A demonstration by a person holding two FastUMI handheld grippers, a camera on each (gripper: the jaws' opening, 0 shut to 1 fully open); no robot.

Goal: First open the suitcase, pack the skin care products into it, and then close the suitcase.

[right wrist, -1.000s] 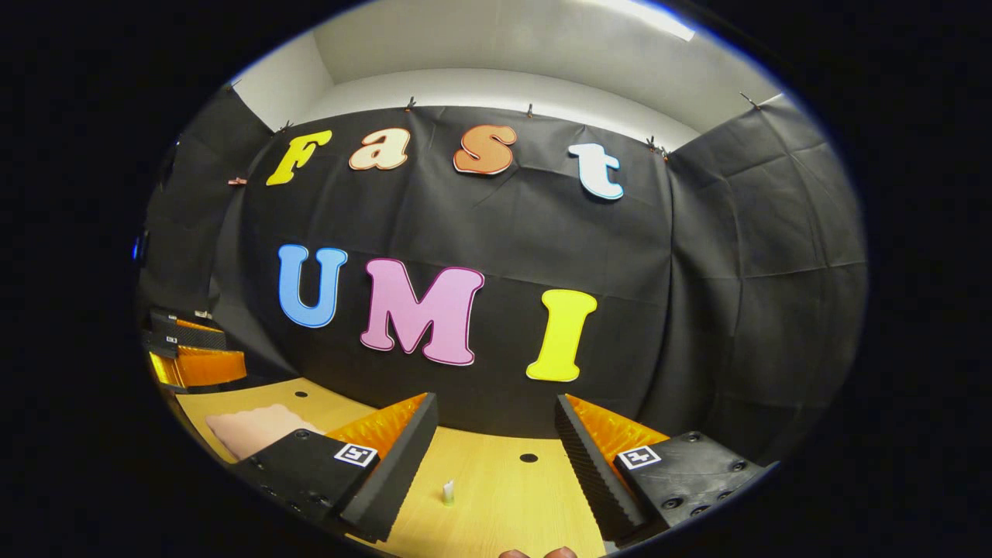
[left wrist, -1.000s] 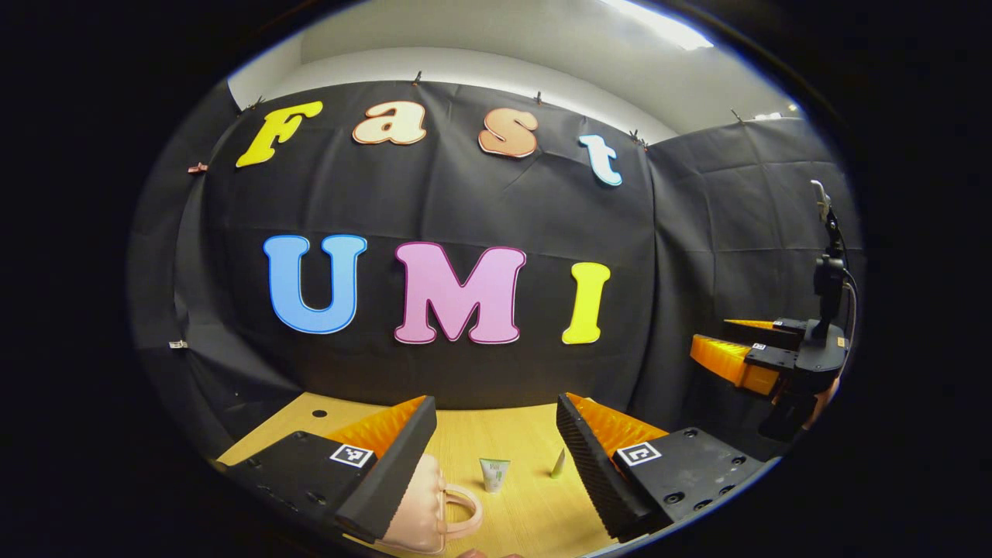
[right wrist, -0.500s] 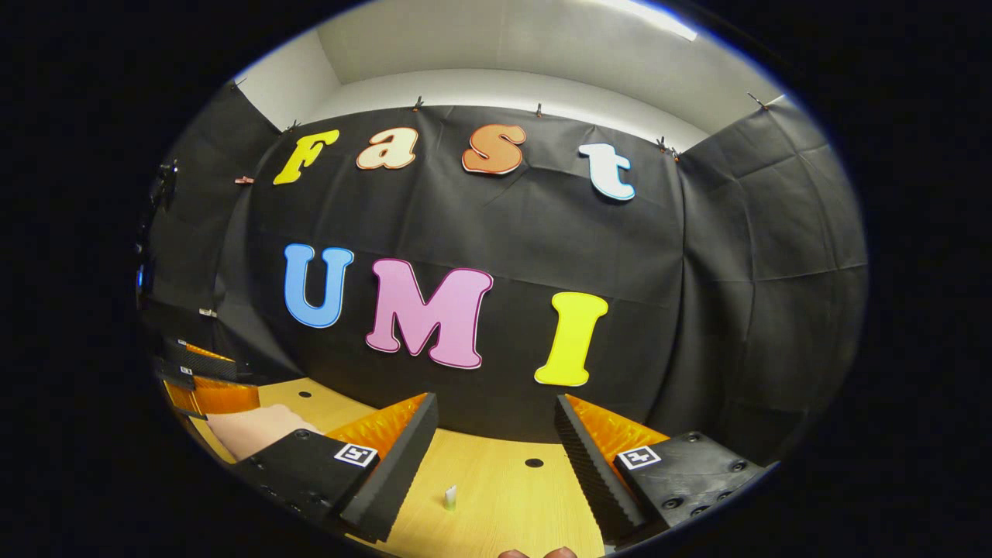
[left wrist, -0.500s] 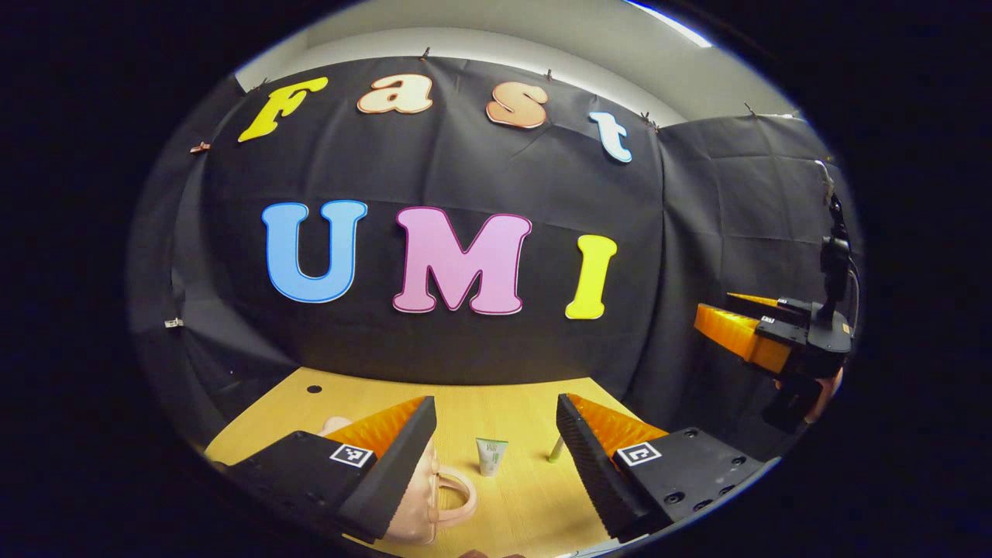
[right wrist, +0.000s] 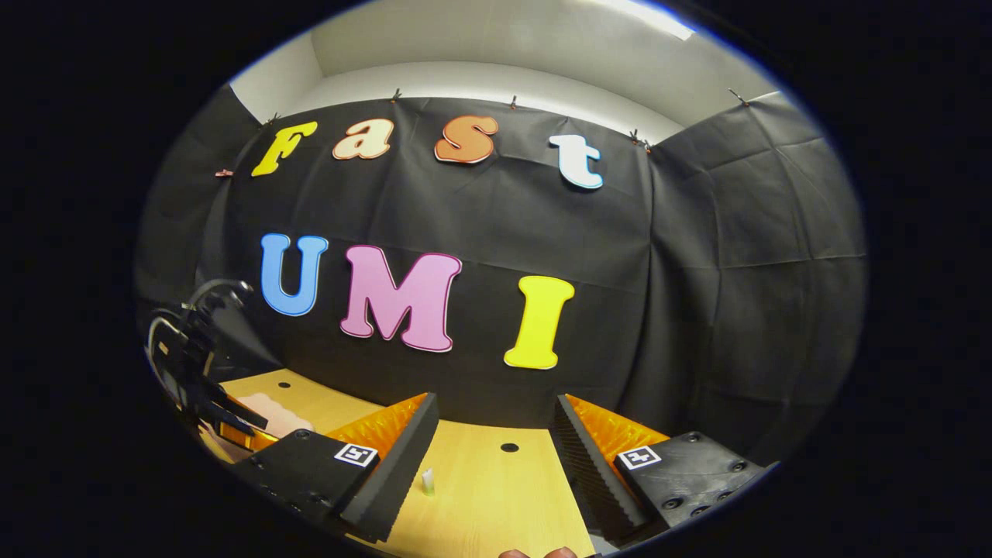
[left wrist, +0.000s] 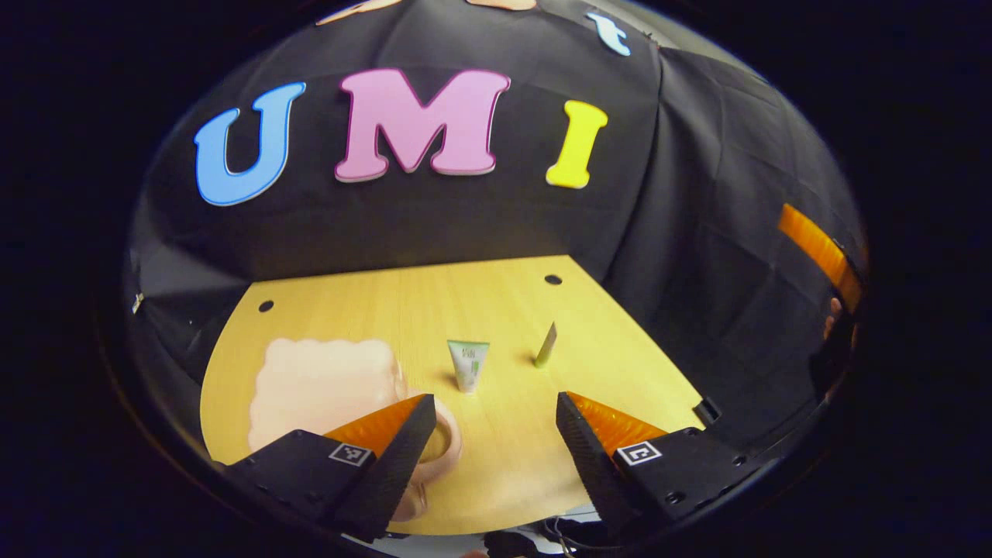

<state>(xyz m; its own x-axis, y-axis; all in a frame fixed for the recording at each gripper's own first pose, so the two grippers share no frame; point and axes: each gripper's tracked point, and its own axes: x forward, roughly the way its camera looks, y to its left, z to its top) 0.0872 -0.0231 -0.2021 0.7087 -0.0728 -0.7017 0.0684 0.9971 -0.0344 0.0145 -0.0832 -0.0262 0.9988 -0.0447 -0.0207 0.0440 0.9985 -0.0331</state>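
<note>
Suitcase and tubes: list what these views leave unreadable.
- Suitcase: left gripper view, near edge and handle behind the left gripper's finger; latch unseen.
- Suitcase, right gripper view: mostly behind the right gripper's finger.
- Tubes: too small to identify.

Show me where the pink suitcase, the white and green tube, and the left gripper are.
pink suitcase [left wrist: 318, 384], left gripper view, on its closed lid.
white and green tube [left wrist: 468, 365], left gripper view, on its body.
left gripper [left wrist: 493, 403], left gripper view, midway between its fingertips.
</note>
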